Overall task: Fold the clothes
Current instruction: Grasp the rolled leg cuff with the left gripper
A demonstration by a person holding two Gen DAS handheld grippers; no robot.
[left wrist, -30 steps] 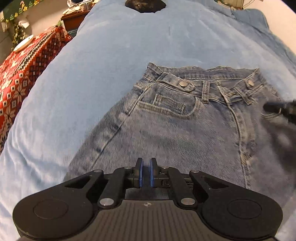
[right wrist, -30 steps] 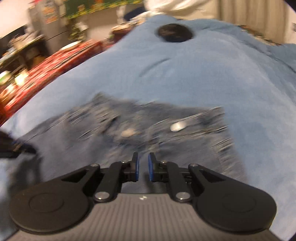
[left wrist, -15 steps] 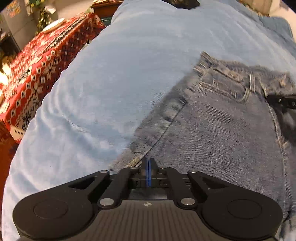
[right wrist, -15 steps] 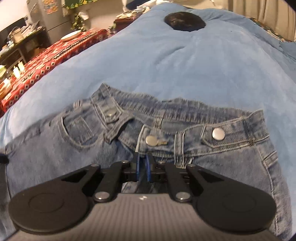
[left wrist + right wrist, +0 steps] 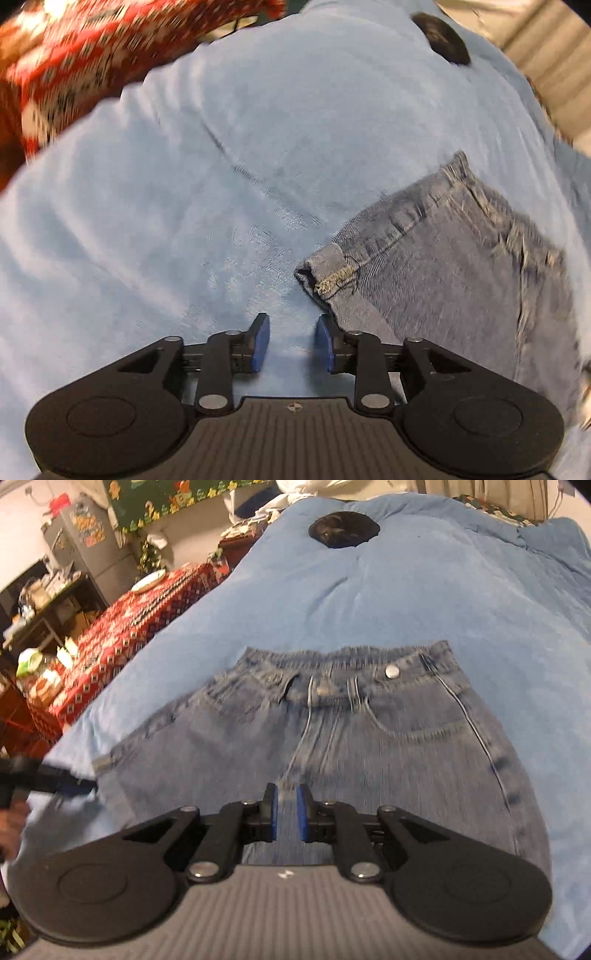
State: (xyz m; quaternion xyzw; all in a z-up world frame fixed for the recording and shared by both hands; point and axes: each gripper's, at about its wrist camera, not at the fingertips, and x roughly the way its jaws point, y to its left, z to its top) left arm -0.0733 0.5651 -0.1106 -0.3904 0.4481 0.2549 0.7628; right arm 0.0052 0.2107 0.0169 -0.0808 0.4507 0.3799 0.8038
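Note:
Blue denim jeans lie flat on a light blue blanket, waistband at the far end. My right gripper hovers over the upper legs; its jaws stand a narrow gap apart, opening slightly, with nothing pinched. In the left wrist view the jeans fill the right side, a folded hem corner nearest me. My left gripper is over bare blanket just left of that edge. Its jaws are opening and hold nothing. The right wrist view shows the left gripper at the jeans' left edge.
A dark round object rests on the blanket at the far end. A table with a red patterned cloth and a plate stands left of the bed, with cluttered shelves behind. A hand shows at the left edge.
My left gripper slid left off the jeans onto the blanket, rolled, and its shut jaws parted. My right gripper drew back and up from the waistband to over the legs.

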